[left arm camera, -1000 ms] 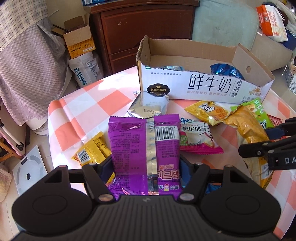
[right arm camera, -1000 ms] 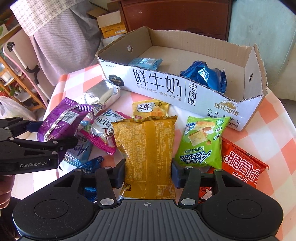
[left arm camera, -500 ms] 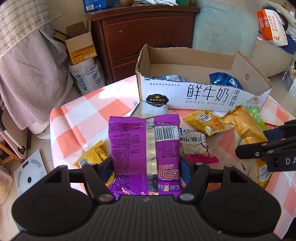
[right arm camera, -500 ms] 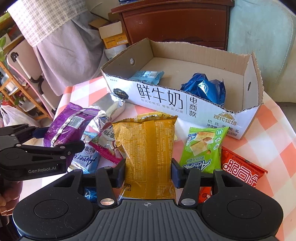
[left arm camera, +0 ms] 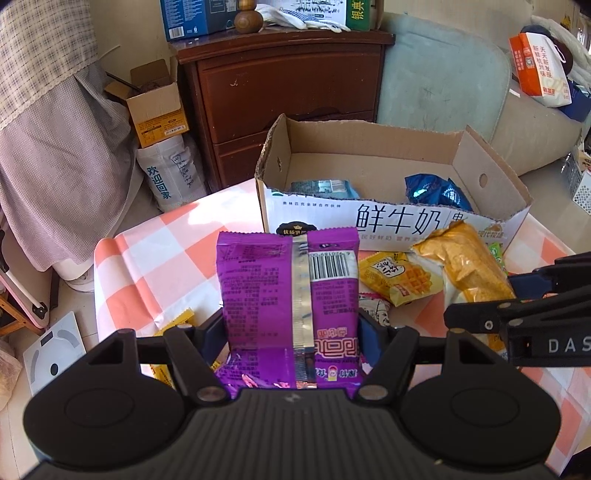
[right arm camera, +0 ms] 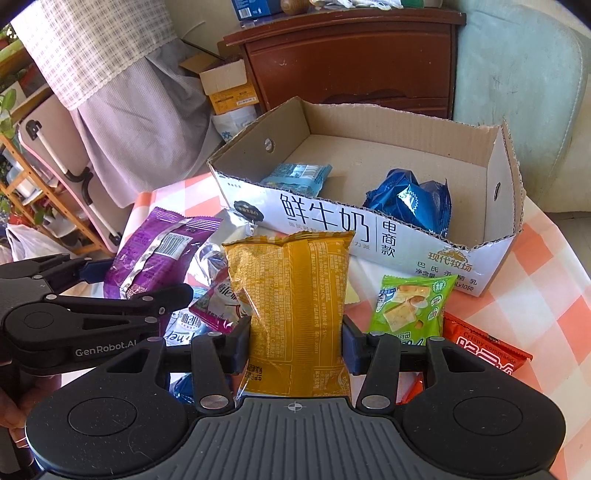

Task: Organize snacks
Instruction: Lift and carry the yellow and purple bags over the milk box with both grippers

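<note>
While the left gripper (left arm camera: 291,328) clamps a purple snack packet (left arm camera: 290,288), the right gripper (right arm camera: 295,341) pinches a yellow chip bag (right arm camera: 291,310) before the cardboard milk box (right arm camera: 369,229).

Table: cloth (left arm camera: 155,254) in orange and white checks, sunlit, drooping over the left edge.
Dresser: dark brown wood (left arm camera: 284,81), behind the table's far edge; boxes (left arm camera: 195,16) and a wooden knob (left arm camera: 248,20) on its top.
Sofa: pale green (left arm camera: 439,85), right of the dresser; an orange and white bag (left arm camera: 537,70) on it.
Drape: checked and grey cloth (left arm camera: 48,122) hanging at the left.
Floor: light; an open carton (left arm camera: 155,107) on a white sack (left arm camera: 171,177) beside the dresser, a white scale (left arm camera: 55,356) by the table's left edge.
Shelf: wooden rack (right arm camera: 40,184) at far left.
Light: strong sun.
</note>
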Tool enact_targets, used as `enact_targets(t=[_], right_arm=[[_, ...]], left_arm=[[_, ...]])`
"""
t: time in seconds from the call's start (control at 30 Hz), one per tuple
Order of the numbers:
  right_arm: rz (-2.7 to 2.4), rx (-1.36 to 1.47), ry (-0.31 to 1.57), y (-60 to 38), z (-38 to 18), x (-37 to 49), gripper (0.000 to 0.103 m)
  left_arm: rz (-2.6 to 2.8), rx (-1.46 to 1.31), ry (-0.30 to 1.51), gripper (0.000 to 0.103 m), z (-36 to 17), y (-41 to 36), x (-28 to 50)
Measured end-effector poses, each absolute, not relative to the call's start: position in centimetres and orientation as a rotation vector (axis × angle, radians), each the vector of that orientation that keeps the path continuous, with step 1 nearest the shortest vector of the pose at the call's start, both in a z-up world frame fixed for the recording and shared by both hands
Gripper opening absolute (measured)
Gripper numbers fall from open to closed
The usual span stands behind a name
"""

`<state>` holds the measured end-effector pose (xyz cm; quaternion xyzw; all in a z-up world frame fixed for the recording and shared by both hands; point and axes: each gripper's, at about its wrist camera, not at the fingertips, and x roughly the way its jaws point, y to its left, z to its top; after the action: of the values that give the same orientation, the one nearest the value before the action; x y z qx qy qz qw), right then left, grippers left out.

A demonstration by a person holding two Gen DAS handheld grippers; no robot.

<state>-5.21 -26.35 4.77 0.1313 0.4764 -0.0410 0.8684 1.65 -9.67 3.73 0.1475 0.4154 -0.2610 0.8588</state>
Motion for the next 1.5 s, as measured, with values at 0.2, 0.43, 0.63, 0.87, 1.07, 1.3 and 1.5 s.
enact_targets(t=[0.2, 0.43, 0.63, 0.87, 1.07, 1.3, 1.5], right_arm=[[-0.098, 0.284, 0.956, -26.8, 5.9, -4.8, 0.047], [-0.141, 0.310, 0.896, -28.0, 7.4, -4.1, 0.047], [-0.188, 0.333, 0.852, -29.4, 8.3, -3.4, 0.047], [-0.238, 0.381, 0.814, -31.2, 8.9, -2.7, 0.047], [-0.285, 0.415, 0.796, -32.9, 8.9, -2.0, 0.047], [-0.345, 0.466, 0.784, -35.0, 8.5, -1.1, 0.047], [-0.378, 0.495, 0.777, -36.0, 8.0, -0.4, 0.047]], left_arm=[[-0.539, 0.297, 0.844, 0.069, 4.6, -10.5, 2.1], [-0.539, 0.266, 0.815, 0.069, 5.9, -12.1, 3.0], [-0.539, 0.256, 0.783, 0.069, 6.9, -14.1, 3.9], [-0.542, 0.249, 0.786, 0.069, 6.8, -16.3, 5.1], [-0.533, 0.277, 0.768, 0.069, 6.4, -18.1, 6.2], [-0.535, 0.274, 0.786, 0.069, 5.8, -19.7, 7.6], [-0.543, 0.269, 0.807, 0.069, 5.2, -20.8, 8.7]])
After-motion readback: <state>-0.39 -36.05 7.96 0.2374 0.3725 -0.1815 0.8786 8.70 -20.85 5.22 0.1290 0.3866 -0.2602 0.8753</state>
